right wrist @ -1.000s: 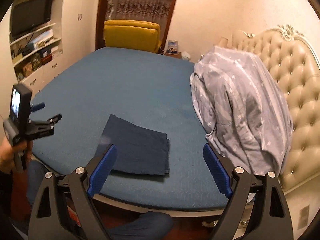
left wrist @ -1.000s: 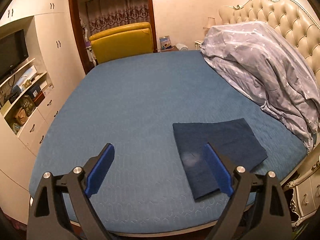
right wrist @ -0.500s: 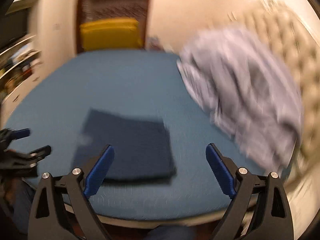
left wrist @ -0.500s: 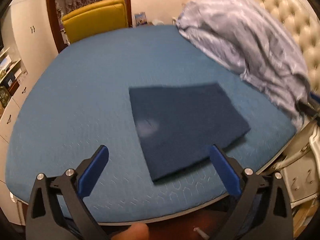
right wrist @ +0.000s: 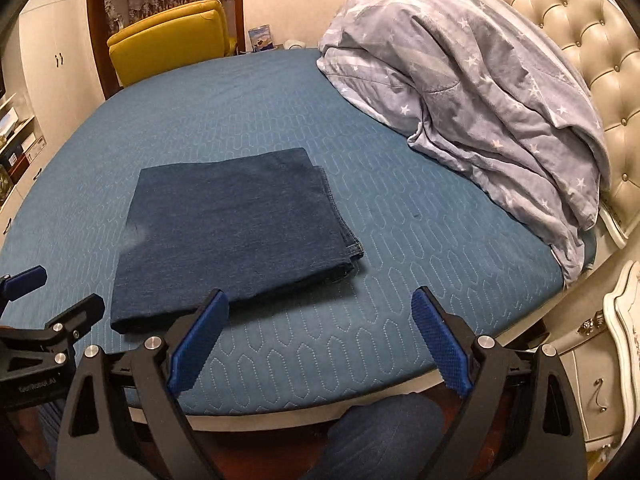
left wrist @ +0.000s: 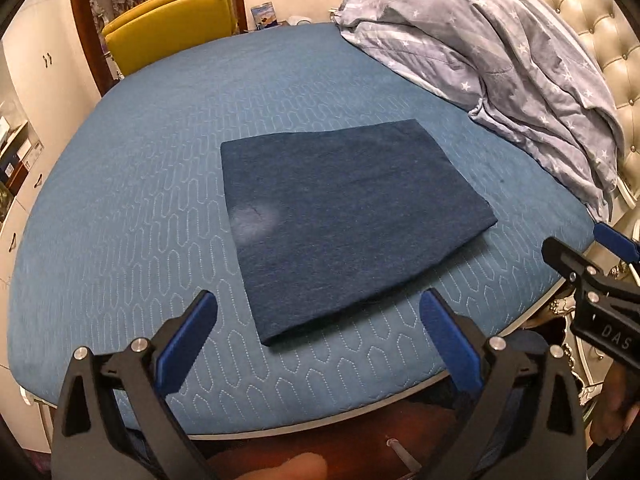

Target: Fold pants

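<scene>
We saw a dark blue pair of pants [left wrist: 344,224] lying folded into a flat rectangle on a bed [left wrist: 160,160] with a quilted blue cover, near the bed's front edge. A pale worn patch showed on the denim near its left side. In the right wrist view, the stacked hems of the pants [right wrist: 236,232] lay along their right edge.

Our left tongs [left wrist: 320,328] hung above the bed's front edge with their blue pads spread wide; the jaws had just been opening. The near corner of the pants sat in the gap beyond the pads, but neither pad touched the cloth.

Our right tongs [right wrist: 320,328] also stood wide apart, having just opened a little more. Their left pad overlapped the near edge of the pants in the view; we could not tell whether it touched. Bare bedcover lay between the pads.

Each pair of tongs showed at the edge of the other's view.

A crumpled grey duvet [right wrist: 480,92] with white stars was heaped against a tufted cream headboard [right wrist: 580,32], well apart from the pants. A yellow chair [left wrist: 168,28] stood beyond the bed's far side.
</scene>
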`<state>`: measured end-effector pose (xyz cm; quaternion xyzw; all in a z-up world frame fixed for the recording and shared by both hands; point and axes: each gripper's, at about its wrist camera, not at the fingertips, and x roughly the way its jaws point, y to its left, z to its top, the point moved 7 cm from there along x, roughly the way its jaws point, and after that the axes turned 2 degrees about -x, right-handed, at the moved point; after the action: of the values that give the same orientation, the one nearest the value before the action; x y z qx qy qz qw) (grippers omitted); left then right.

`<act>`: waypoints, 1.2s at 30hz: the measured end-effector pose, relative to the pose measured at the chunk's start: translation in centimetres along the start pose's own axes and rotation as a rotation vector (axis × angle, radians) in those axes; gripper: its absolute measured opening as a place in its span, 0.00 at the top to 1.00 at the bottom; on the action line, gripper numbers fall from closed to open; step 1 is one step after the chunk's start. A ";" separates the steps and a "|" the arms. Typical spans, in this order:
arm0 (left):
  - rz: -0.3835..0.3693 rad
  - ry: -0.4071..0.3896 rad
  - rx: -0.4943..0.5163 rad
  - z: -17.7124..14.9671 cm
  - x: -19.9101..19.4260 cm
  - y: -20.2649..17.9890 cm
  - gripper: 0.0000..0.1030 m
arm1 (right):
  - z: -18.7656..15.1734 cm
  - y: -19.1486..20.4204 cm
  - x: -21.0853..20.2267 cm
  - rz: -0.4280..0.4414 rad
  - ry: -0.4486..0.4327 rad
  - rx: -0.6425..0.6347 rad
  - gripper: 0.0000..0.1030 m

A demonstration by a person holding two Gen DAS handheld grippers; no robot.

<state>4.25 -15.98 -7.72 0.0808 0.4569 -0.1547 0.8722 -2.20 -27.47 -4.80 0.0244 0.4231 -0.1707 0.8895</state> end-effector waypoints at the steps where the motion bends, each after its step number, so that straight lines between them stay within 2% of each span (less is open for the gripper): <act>1: 0.001 0.000 -0.002 0.0 -0.2 0.2 0.02 | 0.0 0.1 0.0 -0.001 0.002 0.000 0.13; 36: -0.003 0.006 -0.007 0.1 -0.4 0.9 0.02 | -0.2 -0.1 0.7 0.008 0.022 0.013 0.13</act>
<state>4.47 -15.06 -7.36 0.0776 0.4600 -0.1541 0.8710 -1.96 -27.74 -5.44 0.0339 0.4316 -0.1697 0.8853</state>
